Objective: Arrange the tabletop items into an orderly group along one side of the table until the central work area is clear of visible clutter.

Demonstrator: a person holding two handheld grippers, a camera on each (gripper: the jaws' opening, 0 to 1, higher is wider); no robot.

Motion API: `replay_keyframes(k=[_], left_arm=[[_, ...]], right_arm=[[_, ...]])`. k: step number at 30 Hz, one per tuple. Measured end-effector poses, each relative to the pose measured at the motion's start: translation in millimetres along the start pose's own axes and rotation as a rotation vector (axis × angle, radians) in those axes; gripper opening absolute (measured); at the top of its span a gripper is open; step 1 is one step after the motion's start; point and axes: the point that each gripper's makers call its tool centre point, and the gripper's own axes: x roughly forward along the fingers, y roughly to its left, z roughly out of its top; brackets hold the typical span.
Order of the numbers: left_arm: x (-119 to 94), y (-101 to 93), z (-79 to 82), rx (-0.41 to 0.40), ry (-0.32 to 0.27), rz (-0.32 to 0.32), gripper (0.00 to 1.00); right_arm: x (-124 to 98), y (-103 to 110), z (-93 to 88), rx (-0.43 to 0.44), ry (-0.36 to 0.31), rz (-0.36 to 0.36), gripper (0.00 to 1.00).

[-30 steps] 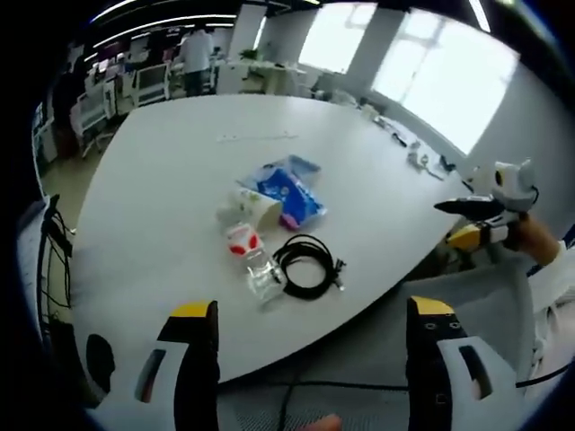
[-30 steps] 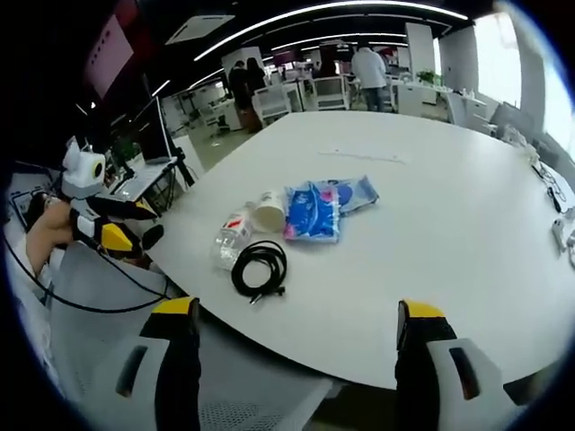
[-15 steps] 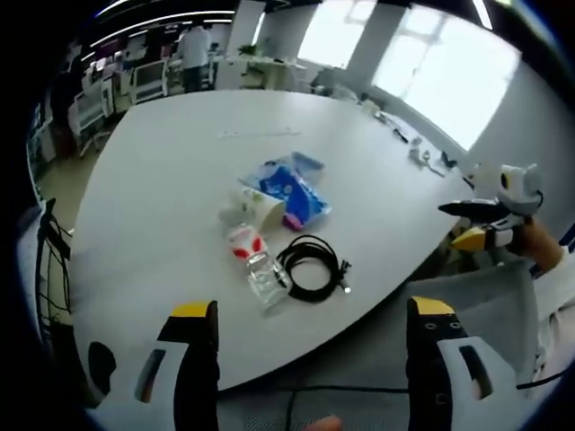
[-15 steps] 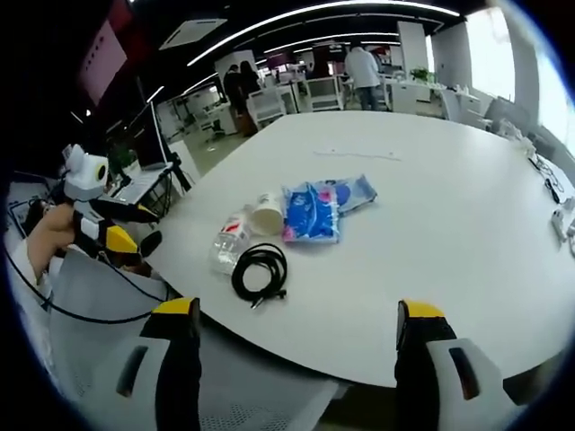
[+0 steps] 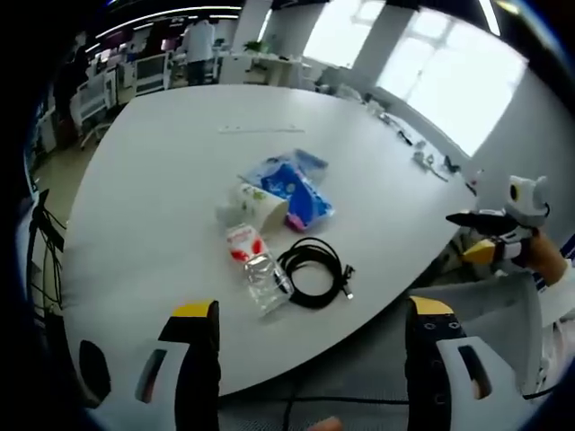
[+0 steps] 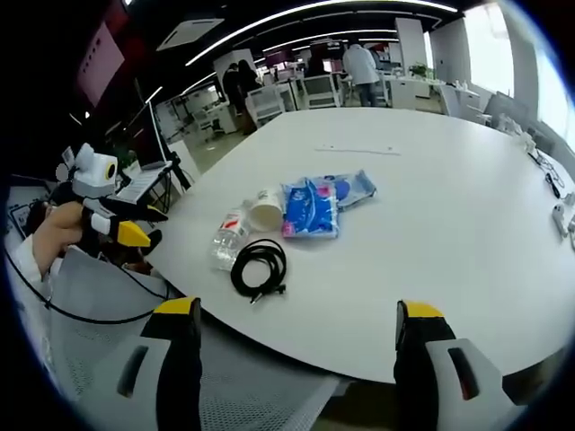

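On the white table lies a small cluster: a blue packet, a paper cup on its side, a clear plastic bottle with a red label and a coiled black cable. My left gripper stands open below the table's near edge, nothing between its jaws. My right gripper is open too, off the table's edge. The right gripper appears at the right of the left gripper view; the left gripper appears at the left of the right gripper view.
A grey mesh chair sits under both grippers. Small items lie along the table's far window side. Desks, chairs and people stand in the office beyond. A thin pale strip lies mid-table.
Both cameras have drifted slightly; the other hand's gripper sits a little lower in each view. The items on the table have not moved.
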Motion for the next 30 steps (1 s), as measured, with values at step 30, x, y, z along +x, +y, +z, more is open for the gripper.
replay_keyframes(k=[30], left_arm=[[39, 25.0, 15.0, -0.146, -0.015, -0.01, 0.81]], right_arm=[[-7, 3, -13.6, 0.021, 0.011, -0.004, 0.86]])
